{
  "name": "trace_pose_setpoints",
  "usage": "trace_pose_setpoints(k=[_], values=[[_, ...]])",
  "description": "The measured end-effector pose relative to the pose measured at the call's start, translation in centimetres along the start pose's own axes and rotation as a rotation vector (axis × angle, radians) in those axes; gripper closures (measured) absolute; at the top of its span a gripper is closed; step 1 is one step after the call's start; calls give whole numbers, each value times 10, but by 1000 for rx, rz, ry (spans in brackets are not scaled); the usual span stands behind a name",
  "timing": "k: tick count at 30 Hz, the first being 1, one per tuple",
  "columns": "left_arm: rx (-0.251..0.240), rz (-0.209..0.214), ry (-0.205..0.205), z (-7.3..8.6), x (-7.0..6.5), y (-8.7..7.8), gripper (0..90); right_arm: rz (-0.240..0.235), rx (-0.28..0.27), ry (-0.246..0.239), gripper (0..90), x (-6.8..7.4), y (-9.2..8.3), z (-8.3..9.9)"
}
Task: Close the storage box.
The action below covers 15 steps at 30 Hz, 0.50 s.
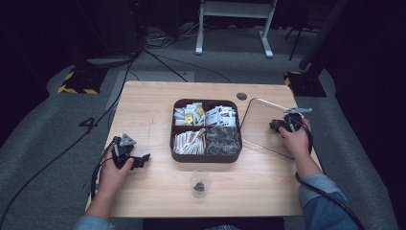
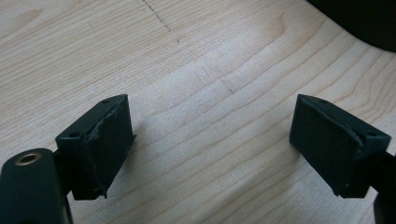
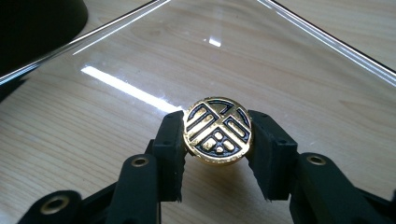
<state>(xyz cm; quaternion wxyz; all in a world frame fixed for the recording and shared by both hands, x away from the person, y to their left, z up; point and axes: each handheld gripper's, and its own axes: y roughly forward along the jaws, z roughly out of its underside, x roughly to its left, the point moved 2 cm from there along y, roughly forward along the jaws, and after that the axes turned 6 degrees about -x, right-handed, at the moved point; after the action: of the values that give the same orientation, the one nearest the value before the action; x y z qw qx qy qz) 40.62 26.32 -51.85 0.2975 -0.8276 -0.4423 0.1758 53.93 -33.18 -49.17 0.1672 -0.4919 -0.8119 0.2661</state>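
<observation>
A clear glass lid (image 1: 261, 127) lies flat on the wooden table (image 1: 143, 110), just right of a dark four-compartment tray (image 1: 206, 158). The lid (image 3: 289, 65) carries a round gold-and-black knob (image 3: 217, 135). My right gripper (image 3: 218, 122) is shut on that knob, one pad pressing on each side. From above, the right gripper (image 1: 281, 125) sits over the lid's right part with a hand behind it. My left gripper (image 1: 140, 160) rests at the table's left, its jaws wide open. Between the left gripper's (image 2: 212, 112) pads I see bare wood.
The tray's compartments hold white sachets (image 1: 206, 115), paper sticks (image 1: 189, 141) and dark packets (image 1: 222, 140). A small clear cup (image 1: 200, 182) with something dark inside stands near the front edge. A round grey cable hole (image 1: 242, 96) sits behind the lid.
</observation>
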Motion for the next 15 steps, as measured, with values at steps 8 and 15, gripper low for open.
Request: trace_pose_setpoints(k=[8,15], values=[[0,1,-1,0,0,0,137,-11,-51,7,586,-5,-18,-12],[-1,1,-1,0,0,0,137,-25,-105,10,586,-6,-38,-28]])
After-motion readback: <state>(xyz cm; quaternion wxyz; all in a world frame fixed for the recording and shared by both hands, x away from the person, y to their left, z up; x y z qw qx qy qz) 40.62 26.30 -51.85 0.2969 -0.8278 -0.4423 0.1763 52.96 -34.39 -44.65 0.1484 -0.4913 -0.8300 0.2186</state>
